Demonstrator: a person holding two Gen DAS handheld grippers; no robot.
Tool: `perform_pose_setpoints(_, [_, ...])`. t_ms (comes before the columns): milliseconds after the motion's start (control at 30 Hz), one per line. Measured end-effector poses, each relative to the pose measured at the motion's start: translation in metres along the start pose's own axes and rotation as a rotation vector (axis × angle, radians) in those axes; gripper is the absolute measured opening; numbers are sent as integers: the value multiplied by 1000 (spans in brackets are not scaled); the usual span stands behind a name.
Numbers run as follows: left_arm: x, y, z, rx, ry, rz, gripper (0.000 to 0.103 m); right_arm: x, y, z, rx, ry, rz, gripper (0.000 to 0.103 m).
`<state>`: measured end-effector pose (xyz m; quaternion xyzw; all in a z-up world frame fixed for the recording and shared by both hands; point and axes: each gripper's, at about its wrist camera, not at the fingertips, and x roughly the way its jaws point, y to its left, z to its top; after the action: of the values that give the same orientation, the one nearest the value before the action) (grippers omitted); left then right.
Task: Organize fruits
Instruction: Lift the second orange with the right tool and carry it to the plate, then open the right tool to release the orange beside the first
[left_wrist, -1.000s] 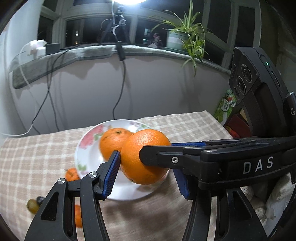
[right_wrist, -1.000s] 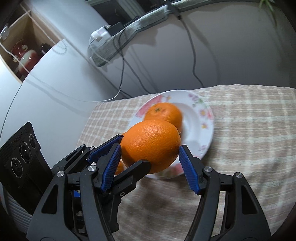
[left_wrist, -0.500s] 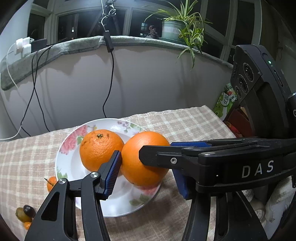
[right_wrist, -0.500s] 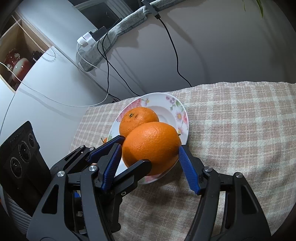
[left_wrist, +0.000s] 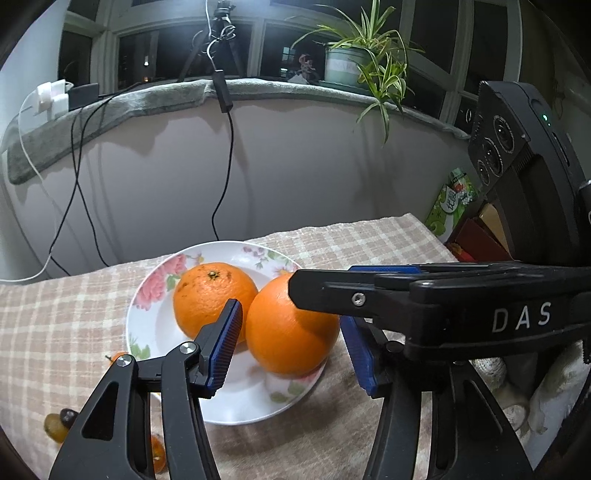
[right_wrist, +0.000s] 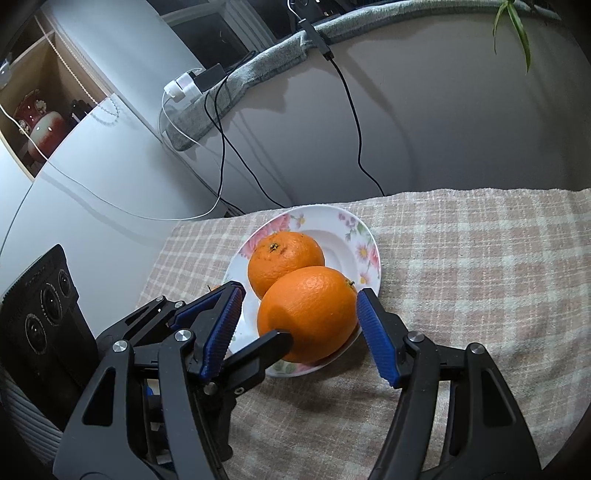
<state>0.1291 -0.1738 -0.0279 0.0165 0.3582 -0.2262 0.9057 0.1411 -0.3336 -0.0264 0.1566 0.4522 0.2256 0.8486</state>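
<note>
Two oranges lie on a white floral plate (left_wrist: 155, 325) on the checked cloth. The near orange (left_wrist: 291, 328) (right_wrist: 308, 314) rests at the plate's near right edge, beside the far orange (left_wrist: 210, 291) (right_wrist: 284, 256). Both grippers surround the near orange. My left gripper (left_wrist: 291, 347) is open, its pads a little off the fruit. My right gripper (right_wrist: 299, 328) is open too, its right pad (right_wrist: 373, 332) just clear of the skin. The plate also shows in the right wrist view (right_wrist: 365, 236).
Small fruits lie on the cloth left of the plate: a kumquat (left_wrist: 116, 356), a grape and dark fruit (left_wrist: 59, 424). A wall with hanging cables (left_wrist: 225, 166) stands behind. Boxes (left_wrist: 454, 199) stand at the table's right end.
The near orange has come down from above the plate onto it, and both grippers' jaws have opened off it. The plate now looks nearer and more centred.
</note>
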Motion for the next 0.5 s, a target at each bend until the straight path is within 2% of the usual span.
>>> perform_pose_setpoints(67, [-4,1,-2,-1,-1,1,54,-2,2,-1,-2,-4,-2,68])
perform_pose_setpoints(133, [-8,1,-3,0,-4,5,54,-3,5,-3,-5,-11,-8,74])
perform_pose_setpoints(400, [-29,11,-15,-7,-21,16,54,-17,23,-13,-43,-76,-14,74])
perform_pose_setpoints(500, [-39,19,-22,-10,-26,35,56,-22,33,-20,-71,-109,-17,84])
